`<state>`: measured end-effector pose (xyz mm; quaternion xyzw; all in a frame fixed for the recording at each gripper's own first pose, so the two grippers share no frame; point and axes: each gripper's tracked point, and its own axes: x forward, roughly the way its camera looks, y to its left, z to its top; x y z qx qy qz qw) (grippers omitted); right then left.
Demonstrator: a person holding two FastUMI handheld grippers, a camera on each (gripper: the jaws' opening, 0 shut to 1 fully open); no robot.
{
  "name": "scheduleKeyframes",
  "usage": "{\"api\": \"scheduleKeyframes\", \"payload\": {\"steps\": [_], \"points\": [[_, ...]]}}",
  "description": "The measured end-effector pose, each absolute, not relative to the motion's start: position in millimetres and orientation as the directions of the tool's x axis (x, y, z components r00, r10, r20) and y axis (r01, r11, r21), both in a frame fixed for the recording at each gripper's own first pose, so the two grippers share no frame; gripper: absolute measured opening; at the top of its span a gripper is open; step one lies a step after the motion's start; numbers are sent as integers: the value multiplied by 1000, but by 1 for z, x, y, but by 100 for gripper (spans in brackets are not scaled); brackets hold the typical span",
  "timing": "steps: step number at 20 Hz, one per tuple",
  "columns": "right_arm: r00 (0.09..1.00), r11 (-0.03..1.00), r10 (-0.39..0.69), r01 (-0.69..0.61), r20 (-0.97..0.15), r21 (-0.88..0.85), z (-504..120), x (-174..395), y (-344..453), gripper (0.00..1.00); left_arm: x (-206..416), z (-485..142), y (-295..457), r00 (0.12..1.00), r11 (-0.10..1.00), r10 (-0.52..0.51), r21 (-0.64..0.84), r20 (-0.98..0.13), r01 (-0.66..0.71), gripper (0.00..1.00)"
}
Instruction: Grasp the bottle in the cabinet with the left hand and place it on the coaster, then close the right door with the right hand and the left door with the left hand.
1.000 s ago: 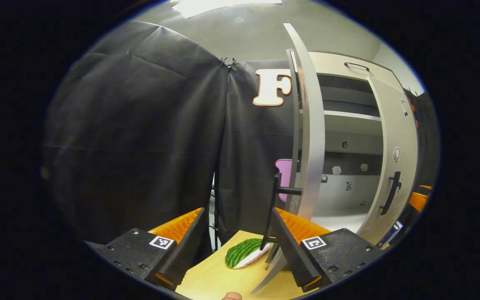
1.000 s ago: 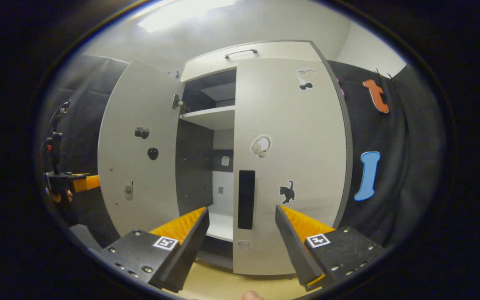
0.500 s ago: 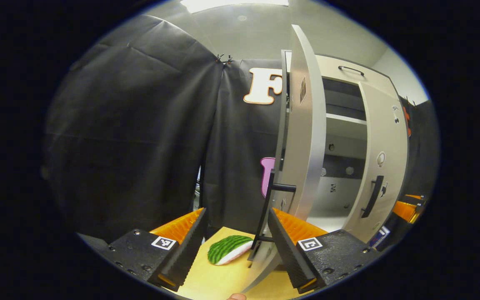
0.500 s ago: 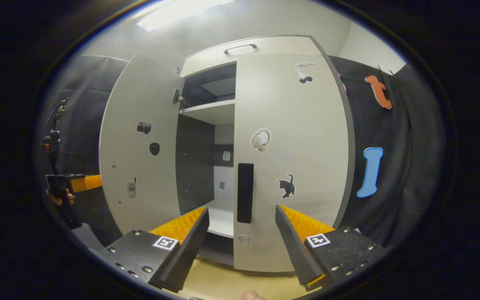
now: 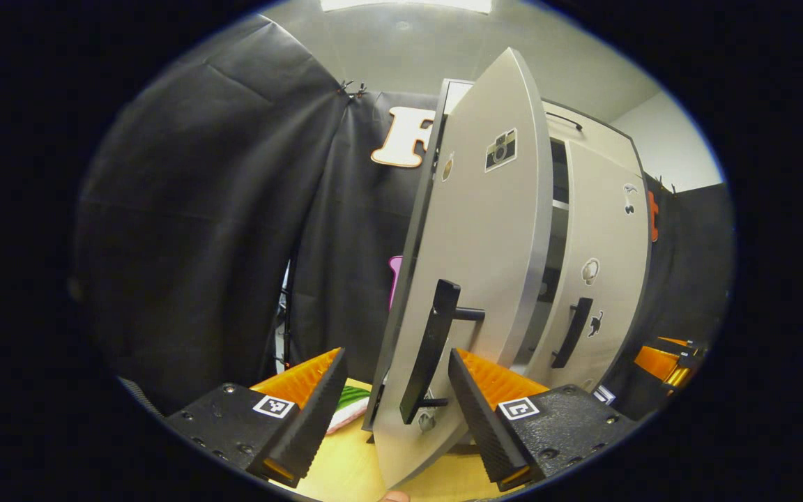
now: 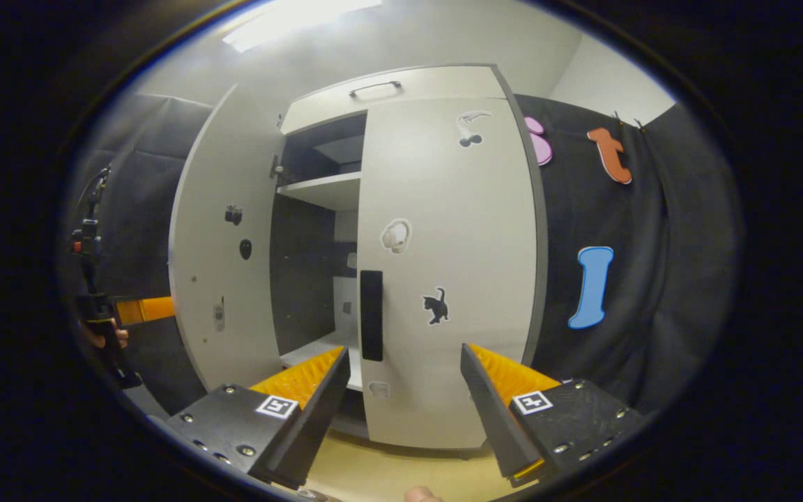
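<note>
So the left gripper (image 5: 394, 401) sat wide open around the left door (image 5: 475, 279) handle (image 5: 429, 359) — not clamped, probably just to push it.

Your left gripper (image 5: 394, 390) sits just before the left door (image 5: 475, 279), its jaws spread either side of that door's handle (image 5: 429, 359). The coaster (image 5: 346, 408) lies on the worktop (image 5: 346, 470) behind and left of the door. The right door (image 6: 443, 279) stands before your right gripper (image 6: 405, 390), with a shelf (image 6: 321, 192) inside the cabinet to its left.
</note>
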<state>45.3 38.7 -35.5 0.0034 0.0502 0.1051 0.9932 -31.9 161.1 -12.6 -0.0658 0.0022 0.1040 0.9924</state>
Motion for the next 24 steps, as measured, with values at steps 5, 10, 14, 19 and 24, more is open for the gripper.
{"api": "scheduleKeyframes", "payload": {"steps": [5,10,14,19,24], "points": [[979,983,186,-184,-86,29,-30,41,29,96,-17,-18,133,992,982,121,-140,-33,-124,91],[981,985,171,-169,-90,29,-31,36,27,96,5,-23,96,999,991,12,-135,-42,-18,86],[987,989,144,-143,-74,21,-26,31,21,96,12,-26,78,999,990,-10,-138,-46,4,89],[991,993,120,-119,-51,27,-18,28,10,96,13,-21,69,999,991,-20,-131,-43,15,94],[992,993,116,-115,-44,31,-15,27,5,96,12,-17,58,999,993,-34,-116,-32,30,94]]}}
